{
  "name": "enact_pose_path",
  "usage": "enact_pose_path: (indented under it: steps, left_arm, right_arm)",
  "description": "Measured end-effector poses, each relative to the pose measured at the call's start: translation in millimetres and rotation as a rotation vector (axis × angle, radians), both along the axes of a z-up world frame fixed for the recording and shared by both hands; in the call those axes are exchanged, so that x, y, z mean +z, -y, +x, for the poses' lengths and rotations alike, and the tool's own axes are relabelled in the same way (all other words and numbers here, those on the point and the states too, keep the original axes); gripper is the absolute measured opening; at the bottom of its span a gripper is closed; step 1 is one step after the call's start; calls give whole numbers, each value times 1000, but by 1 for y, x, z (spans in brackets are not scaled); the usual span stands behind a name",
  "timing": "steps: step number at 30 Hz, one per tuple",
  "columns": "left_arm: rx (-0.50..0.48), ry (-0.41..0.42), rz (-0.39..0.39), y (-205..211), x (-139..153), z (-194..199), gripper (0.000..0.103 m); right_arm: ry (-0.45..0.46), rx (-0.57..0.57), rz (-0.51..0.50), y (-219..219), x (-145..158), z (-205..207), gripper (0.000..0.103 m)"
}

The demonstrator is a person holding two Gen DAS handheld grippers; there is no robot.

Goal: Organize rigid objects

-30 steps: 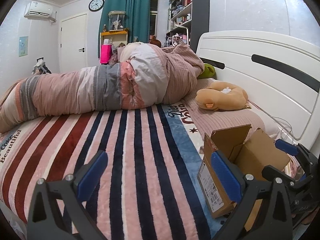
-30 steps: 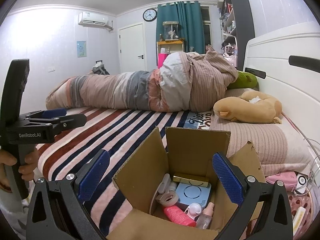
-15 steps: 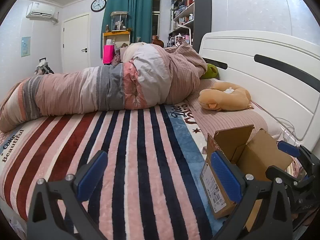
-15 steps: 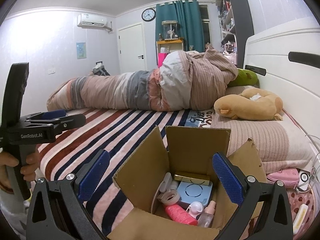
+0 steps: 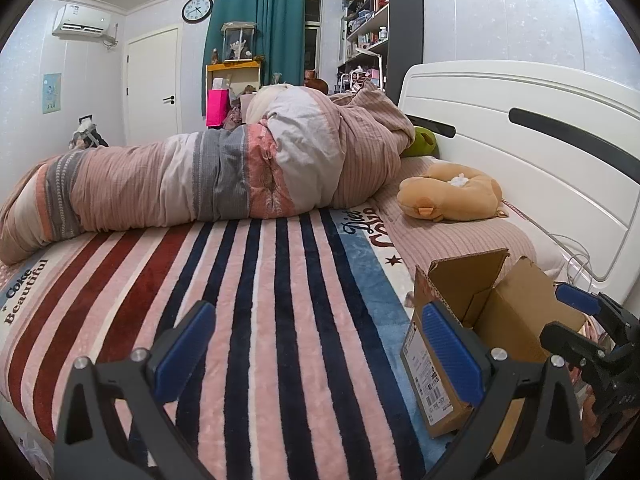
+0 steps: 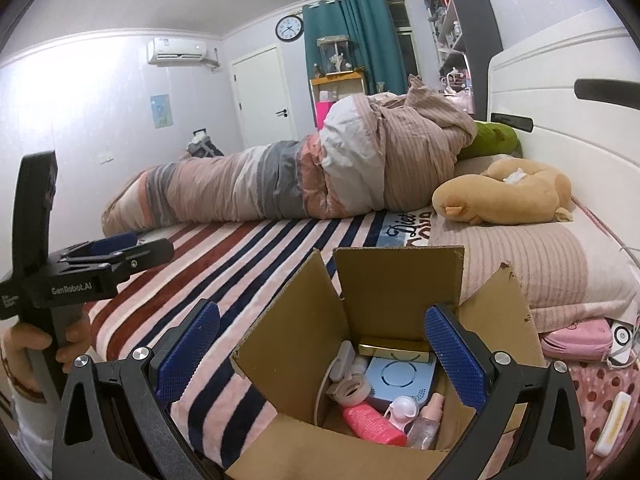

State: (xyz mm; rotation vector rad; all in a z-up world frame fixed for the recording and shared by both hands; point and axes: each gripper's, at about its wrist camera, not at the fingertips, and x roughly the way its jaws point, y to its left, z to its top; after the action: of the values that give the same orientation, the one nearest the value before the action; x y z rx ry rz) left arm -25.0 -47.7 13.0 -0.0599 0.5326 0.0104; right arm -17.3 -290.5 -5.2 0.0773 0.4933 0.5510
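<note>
An open cardboard box (image 6: 396, 288) stands on the striped bed blanket (image 5: 248, 304). It holds a light blue square case (image 6: 400, 374), a gold bar (image 6: 394, 347), a tape roll (image 6: 352, 389), a pink bottle (image 6: 372, 424), a clear bottle (image 6: 426, 424) and a small pink-white item (image 6: 402, 408). My right gripper (image 6: 320, 348) is open and empty, straddling the box from above. My left gripper (image 5: 320, 348) is open and empty over the blanket, left of the box (image 5: 480, 320). It also shows in the right wrist view (image 6: 120, 248).
A rolled quilt (image 5: 224, 176) lies across the bed. A tan plush toy (image 5: 452, 192) rests on the pillow by the white headboard (image 5: 520, 128). A pink pouch (image 6: 576, 338) and a white tube (image 6: 612, 420) lie right of the box.
Both views shifted slightly; the right gripper has risen a little over the box. Both grippers stay open and empty.
</note>
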Motion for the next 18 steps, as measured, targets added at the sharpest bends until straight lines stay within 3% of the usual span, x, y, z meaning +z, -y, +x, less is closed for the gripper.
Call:
enact_pose_path:
  steps: [18]
  left_arm:
    - [1, 0, 0, 0, 0, 0, 102]
  right_arm:
    - [1, -14, 14, 3, 4, 0, 103]
